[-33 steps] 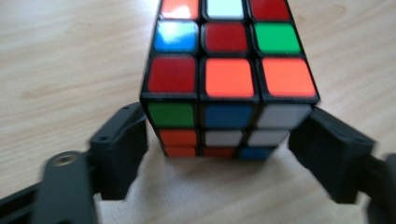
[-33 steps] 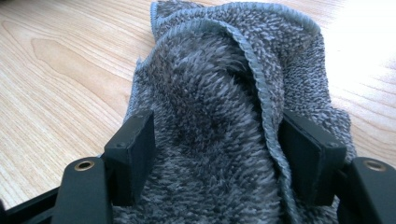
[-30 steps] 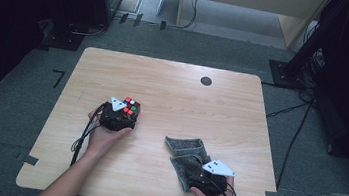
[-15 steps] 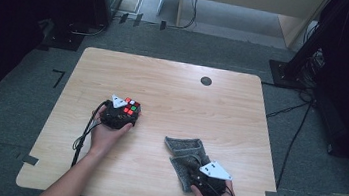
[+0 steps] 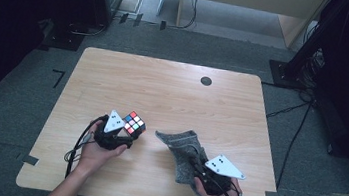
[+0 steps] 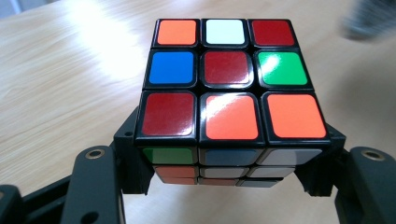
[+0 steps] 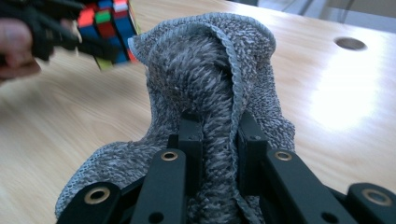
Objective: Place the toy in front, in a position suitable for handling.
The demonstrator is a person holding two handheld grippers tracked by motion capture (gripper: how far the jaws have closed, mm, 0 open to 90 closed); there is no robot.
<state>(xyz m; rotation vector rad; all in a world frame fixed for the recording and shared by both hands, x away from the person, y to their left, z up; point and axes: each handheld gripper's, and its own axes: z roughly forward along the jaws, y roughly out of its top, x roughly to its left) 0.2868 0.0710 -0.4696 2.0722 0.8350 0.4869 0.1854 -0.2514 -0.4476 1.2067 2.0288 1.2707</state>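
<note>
Two grippers, both loaded; your left gripper (image 5: 125, 133) is clamped on the cube (image 5: 134, 122), jaws pressing its opposite sides, the cube clear of the table (image 5: 173, 88) toward its near left; your right gripper (image 7: 218, 140) has just been closing and pinches a raised fold of the grey cloth (image 7: 210, 84) between its jaws; the cloth's lower part rests on the table near its front right, apart from the cube.

Blurred grey cloth (image 6: 369, 21) getting cut off at upper right corner, left gripper view. Cube (image 7: 108, 29) and hand (image 7: 16, 42) blurring, running off upper left, right gripper view.
</note>
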